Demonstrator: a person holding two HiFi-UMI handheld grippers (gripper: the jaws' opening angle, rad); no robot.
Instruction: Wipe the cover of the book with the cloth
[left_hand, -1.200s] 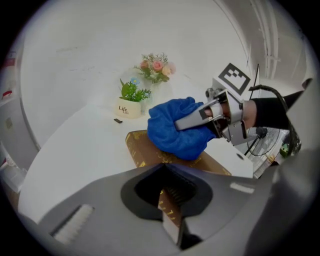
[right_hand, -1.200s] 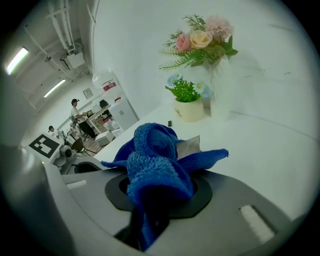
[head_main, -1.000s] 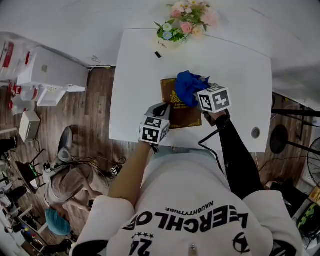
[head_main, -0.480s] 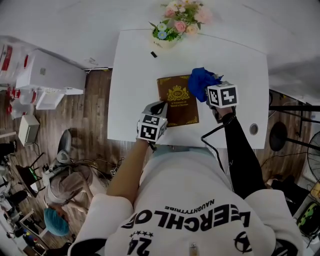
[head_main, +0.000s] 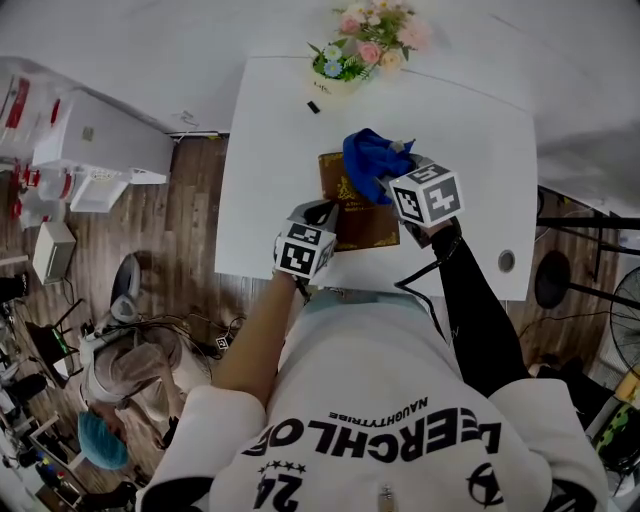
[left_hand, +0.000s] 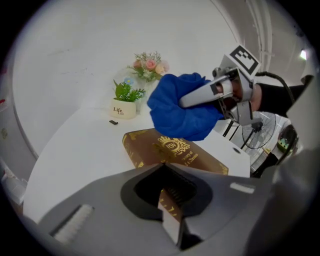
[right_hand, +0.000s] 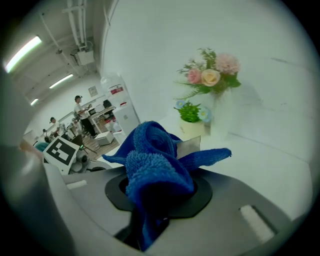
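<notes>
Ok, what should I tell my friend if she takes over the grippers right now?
Left gripper: shut on the near edge of the book, which lies on the white table.
Right gripper: shut on the blue cloth, bunched over the book's far end; contact unclear.
Done: both grips are set. How much of the cover is wiped cannot be told.
Left: rub the cloth across the whole cover, probably toward the near end.

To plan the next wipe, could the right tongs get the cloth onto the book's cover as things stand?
Probably yes: the right tongs hold the cloth right over the book, and the left tongs grip only its near edge.
</notes>
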